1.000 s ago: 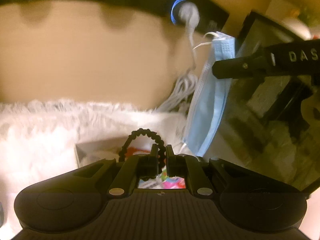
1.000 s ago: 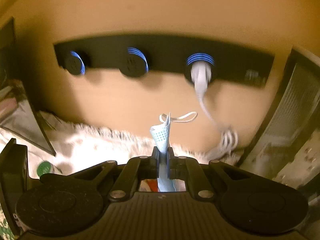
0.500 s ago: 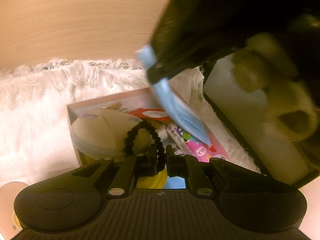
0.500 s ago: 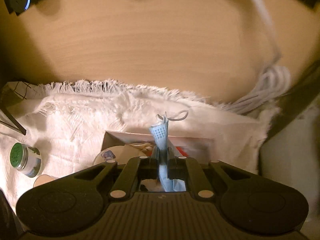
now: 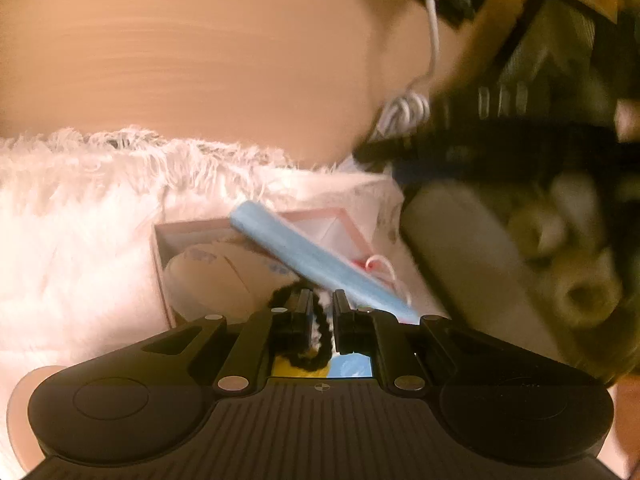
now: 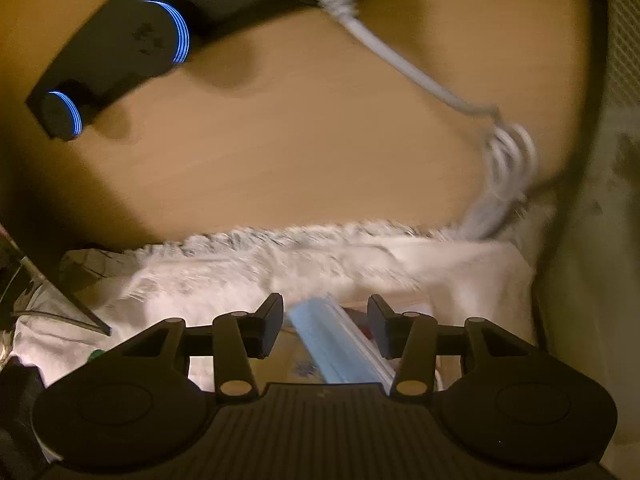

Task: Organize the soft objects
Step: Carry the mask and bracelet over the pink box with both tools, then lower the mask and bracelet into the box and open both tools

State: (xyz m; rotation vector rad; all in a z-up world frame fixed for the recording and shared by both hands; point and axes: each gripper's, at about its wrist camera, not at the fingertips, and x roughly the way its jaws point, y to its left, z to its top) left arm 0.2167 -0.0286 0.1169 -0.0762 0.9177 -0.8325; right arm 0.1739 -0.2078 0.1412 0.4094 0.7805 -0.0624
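Your right tool has its jaws opening, and the blue face mask lies loose between them, touching neither pad, its long axis running from far left to near right over the pink box on the white fringed cloth. Your left tool is clamped on the black hair tie; it hangs directly above the same box and just near of the mask, so I judge the tie goes straight down beside the mask, not across it.
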